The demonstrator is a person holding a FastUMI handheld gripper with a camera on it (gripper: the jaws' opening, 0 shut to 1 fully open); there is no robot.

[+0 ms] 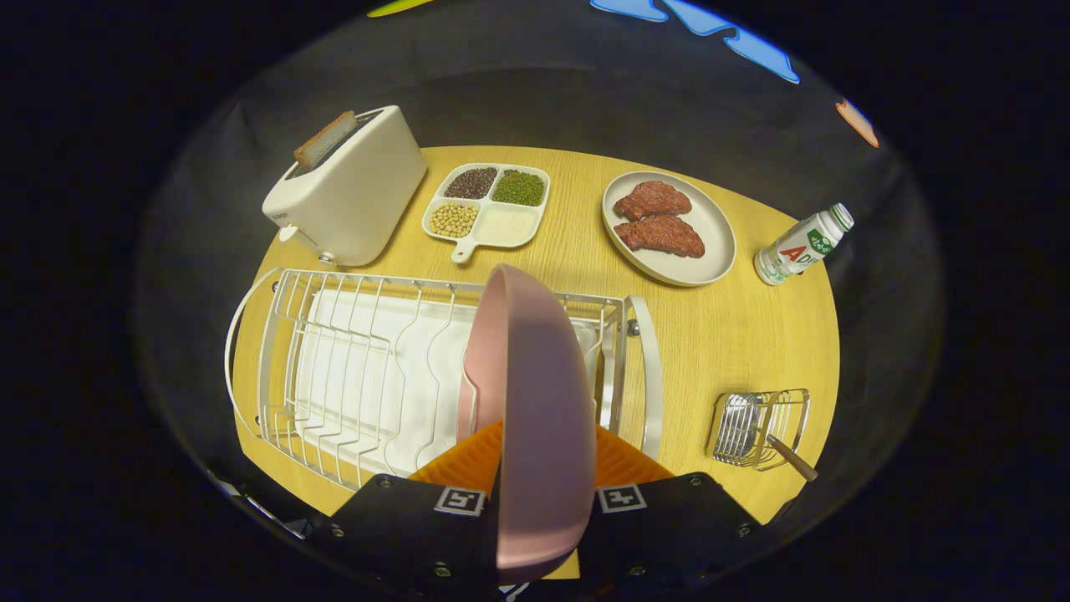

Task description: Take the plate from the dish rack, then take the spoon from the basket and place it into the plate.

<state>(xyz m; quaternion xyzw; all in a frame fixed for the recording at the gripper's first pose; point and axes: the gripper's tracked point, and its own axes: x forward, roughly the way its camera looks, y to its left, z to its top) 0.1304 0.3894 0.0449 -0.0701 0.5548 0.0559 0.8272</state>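
Observation:
A pink plate (pixel 535 401) stands on edge between my two fingers, and my gripper (pixel 539 464) is shut on its rim. The plate is held above the right end of the white wire dish rack (pixel 351 368), lifted clear of the slots as far as I can tell. To the right of the rack sits a small wire basket (pixel 756 428) near the table's front edge. A brown spoon handle (pixel 792 460) sticks out of the basket toward me; the spoon's bowl is hidden inside.
On the round wooden table (pixel 736 334) beyond the rack stand a white toaster (pixel 351 188) with a bread slice, a divided dish of beans and grains (pixel 489 209), a plate with two pieces of meat (pixel 669 227), and a lying white bottle (pixel 802 244).

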